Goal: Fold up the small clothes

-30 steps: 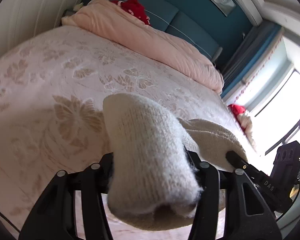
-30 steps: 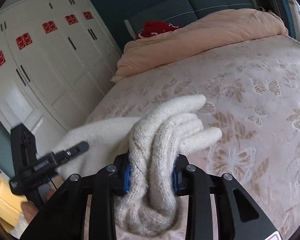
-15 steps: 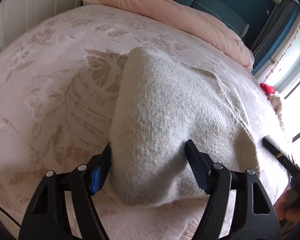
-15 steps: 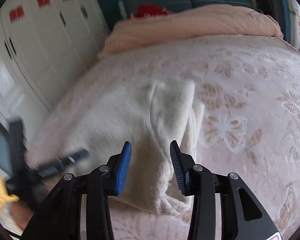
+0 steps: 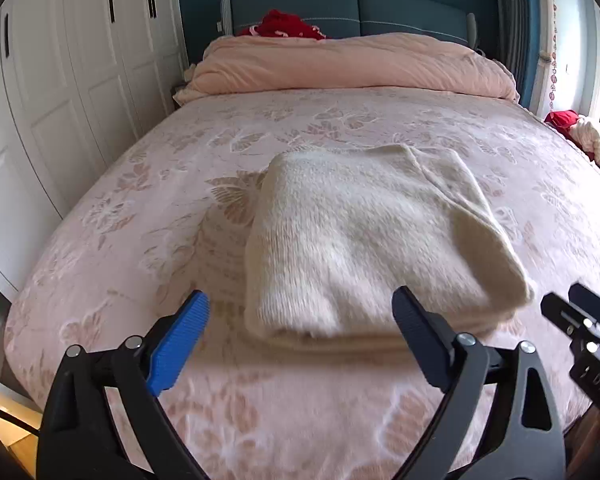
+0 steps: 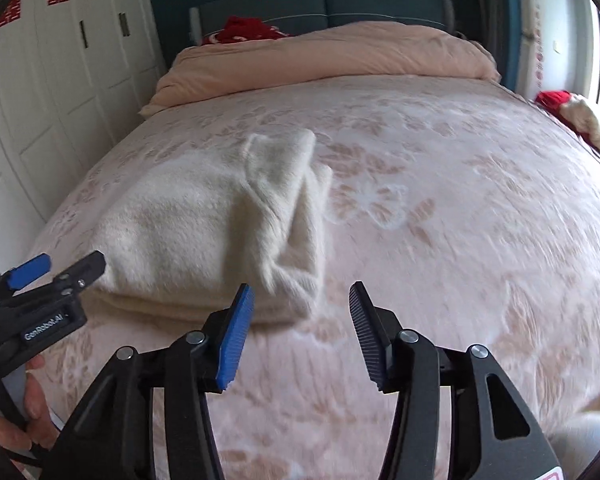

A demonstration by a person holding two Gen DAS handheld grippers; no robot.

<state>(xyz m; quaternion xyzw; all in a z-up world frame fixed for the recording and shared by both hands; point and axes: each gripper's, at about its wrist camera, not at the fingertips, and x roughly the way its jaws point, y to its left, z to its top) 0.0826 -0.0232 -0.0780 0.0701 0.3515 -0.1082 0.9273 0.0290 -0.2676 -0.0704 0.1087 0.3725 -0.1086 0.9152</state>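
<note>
A pink butterfly-patterned bed [image 5: 140,240] met a rolled duvet [image 5: 352,64] at 12 o'clock. The folded cream sweater [image 5: 372,240] lay mid-bed, long axis 12-to-6. Left gripper [image 5: 300,336] and right gripper [image 6: 302,336] gaped wide, empty.

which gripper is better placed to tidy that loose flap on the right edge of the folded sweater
Probably the right gripper. It is open, and the bunched flap of the cream sweater lies just ahead of its blue finger. The left gripper, also open, faces the sweater's near left part, away from the flap.
</note>
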